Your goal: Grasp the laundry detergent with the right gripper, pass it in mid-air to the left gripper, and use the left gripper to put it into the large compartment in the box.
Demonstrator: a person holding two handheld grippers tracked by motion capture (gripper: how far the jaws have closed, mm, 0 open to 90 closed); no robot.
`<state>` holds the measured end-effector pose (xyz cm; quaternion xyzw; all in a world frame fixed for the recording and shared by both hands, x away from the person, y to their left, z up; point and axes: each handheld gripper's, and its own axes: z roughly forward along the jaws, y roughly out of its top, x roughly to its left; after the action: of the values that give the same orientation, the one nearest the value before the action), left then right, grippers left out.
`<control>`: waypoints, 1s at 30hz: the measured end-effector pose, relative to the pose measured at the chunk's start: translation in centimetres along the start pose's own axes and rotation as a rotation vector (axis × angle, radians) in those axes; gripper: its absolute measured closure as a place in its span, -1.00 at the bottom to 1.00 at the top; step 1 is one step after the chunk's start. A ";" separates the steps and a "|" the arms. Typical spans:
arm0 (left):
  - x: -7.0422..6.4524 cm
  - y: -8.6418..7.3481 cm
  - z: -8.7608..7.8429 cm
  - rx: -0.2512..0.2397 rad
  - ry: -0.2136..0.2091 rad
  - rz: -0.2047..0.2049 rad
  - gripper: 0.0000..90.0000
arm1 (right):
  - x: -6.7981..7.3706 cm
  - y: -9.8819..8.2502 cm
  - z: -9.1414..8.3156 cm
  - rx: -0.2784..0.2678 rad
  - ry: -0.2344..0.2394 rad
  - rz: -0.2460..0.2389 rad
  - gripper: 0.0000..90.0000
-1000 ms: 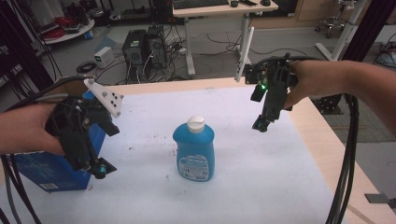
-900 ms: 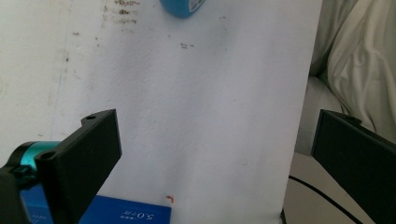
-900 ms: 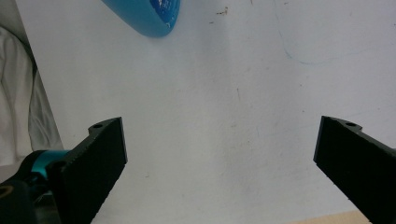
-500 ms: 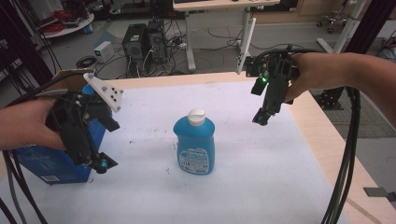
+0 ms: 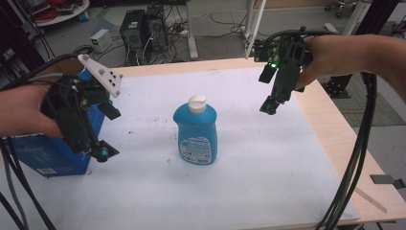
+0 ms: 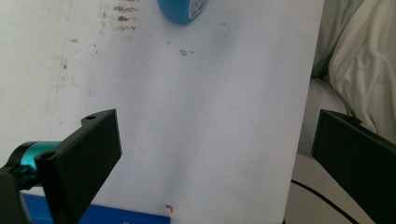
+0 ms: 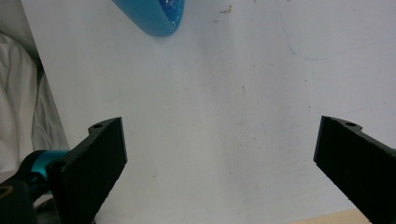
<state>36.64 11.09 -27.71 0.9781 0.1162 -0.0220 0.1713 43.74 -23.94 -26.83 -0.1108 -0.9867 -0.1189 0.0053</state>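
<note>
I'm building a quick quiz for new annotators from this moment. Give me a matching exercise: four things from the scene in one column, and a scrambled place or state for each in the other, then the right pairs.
Column 1:
1. blue bottle
2. blue box
3. left gripper
4. right gripper

Column 2:
A. held open above the table's far right part
B. lies at the white sheet's left edge
C. stands upright mid-table, white cap on
D. held open just above the box

Pairs: 1-C, 2-B, 3-D, 4-A
</note>
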 end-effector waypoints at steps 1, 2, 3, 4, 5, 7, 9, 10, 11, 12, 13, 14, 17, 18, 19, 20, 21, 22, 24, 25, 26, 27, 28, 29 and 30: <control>0.1 0.0 0.0 -0.001 -0.003 0.003 -0.96 | 0.0 -0.1 0.0 -0.005 0.001 0.001 -0.96; 0.1 0.1 0.0 0.000 -0.004 0.003 -0.96 | 0.2 -0.2 0.0 -0.010 0.003 0.008 -0.96; 0.1 0.1 0.1 -0.001 -0.005 0.002 -0.96 | 0.3 -0.2 0.0 -0.017 0.004 0.010 -0.96; 0.1 0.1 0.1 -0.001 -0.006 0.003 -0.96 | 0.5 -0.3 0.0 -0.020 0.006 0.010 -0.96; 0.2 0.1 0.1 0.002 -0.008 0.012 -0.96 | 0.6 -0.3 0.0 -0.021 0.004 0.009 -0.96; 0.3 0.1 0.2 -0.001 -0.006 0.007 -0.96 | 0.9 -0.4 0.1 -0.026 0.001 0.003 -0.96; 0.4 0.2 0.2 0.002 -0.007 0.008 -0.96 | 1.1 -0.5 0.1 -0.036 -0.002 0.014 -0.96; 0.4 0.2 0.3 0.002 -0.006 0.007 -0.96 | 1.3 -0.6 0.2 -0.045 -0.002 0.016 -0.96; 0.5 0.1 0.2 0.004 -0.006 0.004 -0.96 | 1.4 -0.6 0.2 -0.051 0.001 0.018 -0.96; 0.5 0.1 0.3 0.002 -0.006 0.001 -0.96 | 1.6 -0.7 0.3 -0.057 0.006 0.015 -0.96; 0.5 0.1 0.2 0.005 -0.007 0.002 -0.96 | 1.7 -0.7 0.3 -0.060 0.005 0.012 -0.96; 0.5 0.1 0.2 0.003 -0.007 -0.002 -0.96 | 1.9 -0.8 0.4 -0.061 -0.002 0.017 -0.96; 0.6 0.2 0.3 0.004 -0.007 0.000 -0.96 | 2.2 -0.8 0.5 -0.083 -0.007 0.025 -0.96; 0.7 0.2 0.3 0.005 -0.007 0.001 -0.96 | 2.4 -0.8 0.5 -0.093 -0.006 0.027 -0.96; 0.7 0.2 0.4 0.004 -0.007 -0.004 -0.96 | 2.5 -0.8 0.6 -0.097 -0.004 0.029 -0.96; 0.7 0.2 0.4 0.005 -0.008 -0.002 -0.96 | 2.6 -0.9 0.7 -0.102 -0.002 0.032 -0.96; 0.7 0.3 0.5 0.005 -0.008 -0.001 -0.96 | 2.7 -0.9 0.8 -0.107 -0.002 0.034 -0.96; 0.7 0.3 0.5 0.006 -0.010 0.003 -0.96 | 2.9 -1.0 0.9 -0.113 -0.005 0.032 -0.96; 0.8 0.4 0.5 0.004 -0.011 0.006 -0.96 | 3.1 -1.1 1.1 -0.124 -0.009 0.042 -0.96; 0.8 0.4 0.5 0.004 -0.011 0.009 -0.96 | 3.2 -1.1 1.2 -0.133 -0.011 0.043 -0.96; 0.7 0.4 0.5 0.002 -0.010 0.009 -0.96 | 3.3 -1.2 1.2 -0.142 -0.010 0.050 -0.96; 0.7 0.4 0.5 0.004 -0.012 0.013 -0.96 | 3.5 -1.3 1.4 -0.155 -0.009 0.052 -0.96; 0.7 0.4 0.6 0.005 -0.011 0.015 -0.96 | 3.6 -1.3 1.5 -0.163 -0.005 0.057 -0.96; 0.7 0.4 0.6 0.004 -0.012 0.017 -0.96 | 3.7 -1.4 1.6 -0.170 -0.004 0.060 -0.96; 0.7 0.4 0.6 0.006 -0.014 0.017 -0.96 | 3.8 -1.4 1.7 -0.175 -0.008 0.066 -0.96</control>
<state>37.44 10.70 -28.18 0.9794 0.1066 -0.0275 0.1695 39.75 -24.07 -28.71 -0.1437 -0.9684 -0.2038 -0.0045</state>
